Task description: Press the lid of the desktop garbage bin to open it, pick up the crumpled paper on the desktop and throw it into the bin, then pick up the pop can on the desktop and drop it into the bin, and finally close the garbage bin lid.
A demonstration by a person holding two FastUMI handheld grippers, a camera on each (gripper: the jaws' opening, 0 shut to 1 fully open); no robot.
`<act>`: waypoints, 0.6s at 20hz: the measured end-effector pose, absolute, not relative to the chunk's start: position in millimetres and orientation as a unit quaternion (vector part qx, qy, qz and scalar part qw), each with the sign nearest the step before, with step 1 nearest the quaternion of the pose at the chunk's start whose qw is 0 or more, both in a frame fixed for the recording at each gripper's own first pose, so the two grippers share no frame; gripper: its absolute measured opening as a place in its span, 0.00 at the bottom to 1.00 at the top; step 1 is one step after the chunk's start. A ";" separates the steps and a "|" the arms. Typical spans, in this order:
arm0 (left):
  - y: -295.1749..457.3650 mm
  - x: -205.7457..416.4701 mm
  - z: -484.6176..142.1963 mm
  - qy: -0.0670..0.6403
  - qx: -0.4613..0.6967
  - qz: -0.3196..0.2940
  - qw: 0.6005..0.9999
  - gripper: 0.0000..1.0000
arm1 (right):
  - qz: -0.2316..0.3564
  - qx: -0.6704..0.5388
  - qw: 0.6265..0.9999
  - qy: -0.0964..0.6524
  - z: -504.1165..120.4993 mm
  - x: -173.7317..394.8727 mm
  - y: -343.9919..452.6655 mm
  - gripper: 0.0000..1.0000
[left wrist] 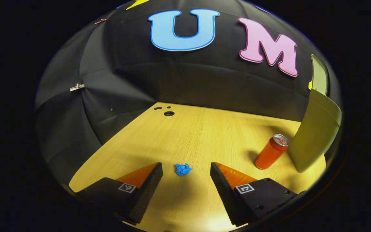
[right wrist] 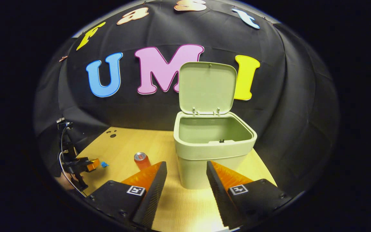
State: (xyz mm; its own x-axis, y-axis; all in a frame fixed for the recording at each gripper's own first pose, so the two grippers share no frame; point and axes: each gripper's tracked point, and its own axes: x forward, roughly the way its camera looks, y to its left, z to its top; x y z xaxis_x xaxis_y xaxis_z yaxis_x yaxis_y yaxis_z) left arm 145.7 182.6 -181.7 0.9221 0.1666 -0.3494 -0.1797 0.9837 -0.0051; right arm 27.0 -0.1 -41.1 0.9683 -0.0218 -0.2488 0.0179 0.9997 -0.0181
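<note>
Blue crumpled paper [left wrist: 183,169] lies on the light wooden table [left wrist: 192,135], just ahead of the left gripper [left wrist: 186,175], whose jaws stand wide apart; I'd lower them squarely astride it before closing. Rightward, the upright red pop can [left wrist: 271,152] stands near the pale green plastic bin [right wrist: 213,151], whose lid [right wrist: 207,87] is up, with open table between paper and can; the right gripper [right wrist: 186,175] hovers before the bin, jaws apart and empty.

A light wooden tabletop [left wrist: 185,135] with a fine straight grain spreads across the booth. Near its far left corner sit three dark round holes [left wrist: 168,113], one larger than the other two. Black cloth [left wrist: 114,83] hangs in folds behind and beside it, with a small pale clip [left wrist: 77,87] pinned on the left.
</note>
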 end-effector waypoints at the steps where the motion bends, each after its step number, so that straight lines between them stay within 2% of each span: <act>1: 182.4 151.9 -187.8 0.182 -0.019 0.089 0.979 0.96 | -0.012 -0.009 0.992 0.128 -43.0 25.4 -0.9 0.84; 2: 183.7 158.0 -192.9 0.187 -0.019 0.091 0.978 0.96 | -0.013 -0.008 0.991 0.131 -43.2 23.2 -1.3 0.95; 3: 185.8 164.5 -199.0 0.191 -0.019 0.094 0.977 0.96 | -0.016 -0.008 0.991 0.133 -45.7 21.0 -3.0 0.98; 12: 196.9 199.6 -241.9 0.234 -0.012 0.104 0.967 0.96 | -0.036 -0.007 0.985 0.168 -64.5 6.9 -11.7 0.99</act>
